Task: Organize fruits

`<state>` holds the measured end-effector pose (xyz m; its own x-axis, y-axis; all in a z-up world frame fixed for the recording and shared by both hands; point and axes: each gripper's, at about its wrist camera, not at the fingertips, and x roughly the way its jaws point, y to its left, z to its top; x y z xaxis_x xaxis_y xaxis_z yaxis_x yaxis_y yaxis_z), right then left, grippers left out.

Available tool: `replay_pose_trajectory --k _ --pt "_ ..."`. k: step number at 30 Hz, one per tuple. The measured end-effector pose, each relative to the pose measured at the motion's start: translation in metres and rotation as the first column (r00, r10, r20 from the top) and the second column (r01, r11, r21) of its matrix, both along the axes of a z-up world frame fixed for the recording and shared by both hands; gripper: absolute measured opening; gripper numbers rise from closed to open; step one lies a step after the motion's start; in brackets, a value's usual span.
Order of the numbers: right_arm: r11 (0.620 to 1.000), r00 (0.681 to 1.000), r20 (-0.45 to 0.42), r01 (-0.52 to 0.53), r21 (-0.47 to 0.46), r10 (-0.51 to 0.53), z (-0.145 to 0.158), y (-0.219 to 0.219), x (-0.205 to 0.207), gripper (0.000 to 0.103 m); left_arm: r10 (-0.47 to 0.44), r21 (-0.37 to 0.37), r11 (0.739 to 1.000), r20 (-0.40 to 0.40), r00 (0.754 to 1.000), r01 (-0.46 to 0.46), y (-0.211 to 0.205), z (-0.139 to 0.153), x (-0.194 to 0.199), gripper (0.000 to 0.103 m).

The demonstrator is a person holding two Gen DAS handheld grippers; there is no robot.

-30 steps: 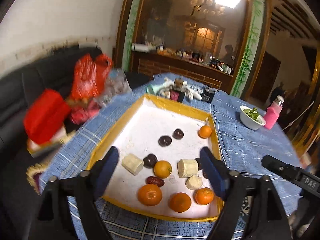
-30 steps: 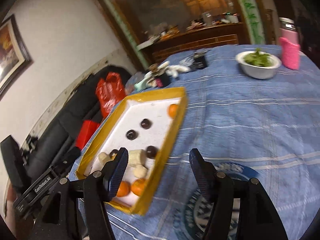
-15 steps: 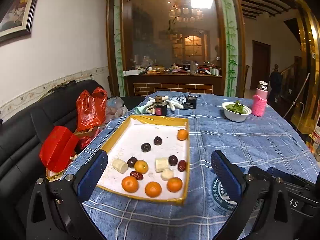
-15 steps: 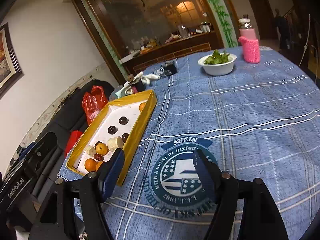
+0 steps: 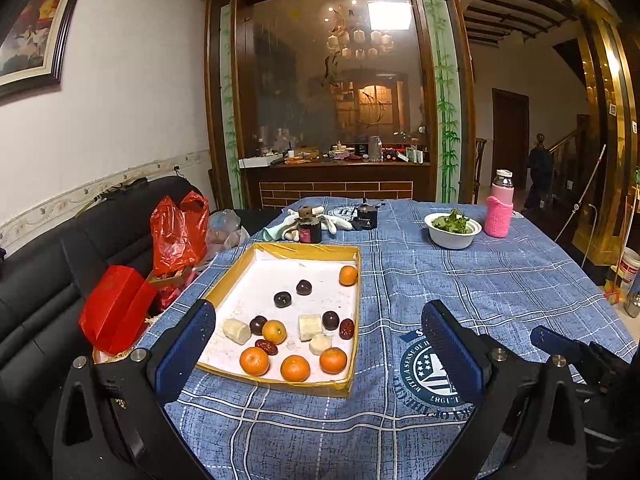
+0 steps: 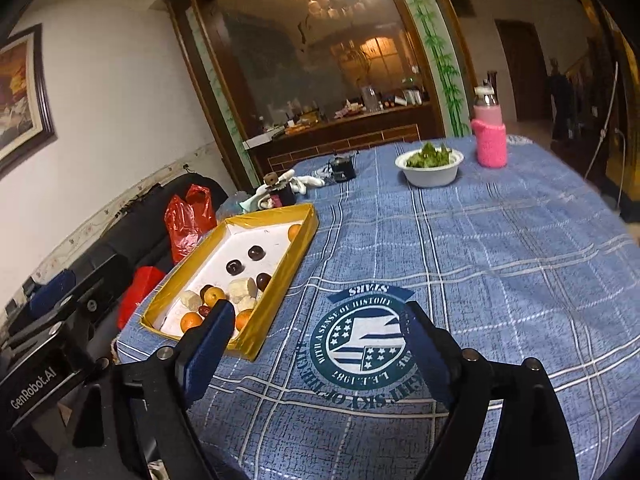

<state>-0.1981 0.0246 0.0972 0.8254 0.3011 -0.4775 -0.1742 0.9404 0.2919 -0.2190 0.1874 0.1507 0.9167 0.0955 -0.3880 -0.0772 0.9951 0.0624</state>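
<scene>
A yellow-rimmed tray [image 5: 308, 251] [image 6: 280, 276] with a white floor lies on the blue checked tablecloth. In it are several oranges [image 5: 254, 361], dark plums [image 5: 282, 299], red dates [image 5: 346, 328] and pale banana pieces [image 5: 310, 326]. One orange [image 5: 348, 275] sits alone at the far right corner. My left gripper [image 5: 316, 344] stands open and empty in front of the tray's near edge. My right gripper [image 6: 320, 342] hovers over the round printed emblem [image 6: 362, 340] to the right of the tray, its jaws opening with nothing between them.
A white bowl of greens [image 5: 452, 230] and a pink-sleeved bottle [image 5: 499, 210] stand at the far right of the table. Small jars and white gloves [image 5: 316, 222] lie beyond the tray. A black sofa with red bags [image 5: 176, 232] lines the table's left side.
Both grippers have pulled back from the tray, which now looks smaller and farther. The left view has levelled out. Both pairs of jaws stand wider apart than before.
</scene>
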Motion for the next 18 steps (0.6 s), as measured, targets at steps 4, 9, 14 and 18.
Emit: replay_pose_trajectory --k 4,9,14,18 --pt "1.000 1.000 -0.011 -0.007 -0.010 0.007 -0.0035 0.0033 0.0054 0.089 -0.001 -0.006 1.000 -0.019 1.000 0.001 0.0017 -0.0027 0.0034 0.103" --pt "1.000 1.000 -0.030 -0.004 0.003 0.004 -0.0072 0.0011 0.0073 0.089 -0.004 -0.008 1.000 -0.021 1.000 0.004 0.0022 -0.0025 0.0037 0.103" --pt "1.000 1.000 -0.029 -0.009 -0.001 0.009 -0.0074 0.0011 0.0053 0.091 -0.014 -0.005 1.000 -0.025 1.000 0.014 0.0017 -0.0049 0.0034 0.103" --pt "1.000 0.999 -0.036 -0.012 0.000 0.012 -0.0089 0.0026 0.0059 0.091 -0.020 -0.003 1.000 -0.034 0.999 0.019 0.0005 -0.0076 0.0044 0.103"
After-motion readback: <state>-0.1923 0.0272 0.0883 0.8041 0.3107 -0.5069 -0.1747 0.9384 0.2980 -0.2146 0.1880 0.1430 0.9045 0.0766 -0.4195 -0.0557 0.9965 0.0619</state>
